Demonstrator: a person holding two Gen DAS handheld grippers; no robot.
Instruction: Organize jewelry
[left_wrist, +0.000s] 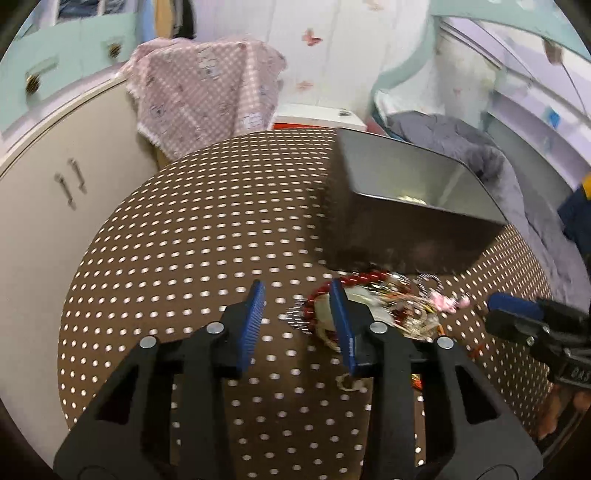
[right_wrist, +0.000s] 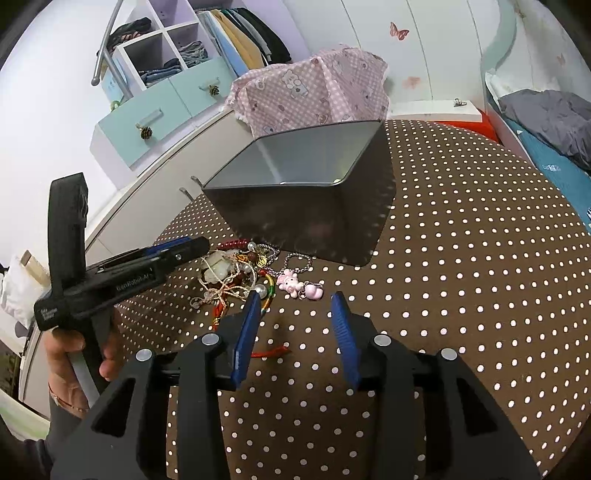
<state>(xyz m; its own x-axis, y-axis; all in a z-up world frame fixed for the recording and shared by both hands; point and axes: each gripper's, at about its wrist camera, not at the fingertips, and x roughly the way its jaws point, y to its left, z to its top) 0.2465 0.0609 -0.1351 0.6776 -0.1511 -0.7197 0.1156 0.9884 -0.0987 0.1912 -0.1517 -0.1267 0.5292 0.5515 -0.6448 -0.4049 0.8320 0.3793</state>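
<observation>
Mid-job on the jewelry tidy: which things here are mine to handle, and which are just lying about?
For the job:
- jewelry pile, tangled on the dotted tablecloth
- red bead bracelet
- pink charms
- grey metal tin, open, behind the pile
- left tool and right tool, both open, nothing held

Lying about:
- pink checked cloth
- grey bedding
- teal drawers

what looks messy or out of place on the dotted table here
The jewelry lies in one tangled heap on the dotted table, in front of the grey tin rather than inside it: red beads, cords, chains and pink charms knotted together. Both tongs, left and right, are open and hold nothing.
</observation>
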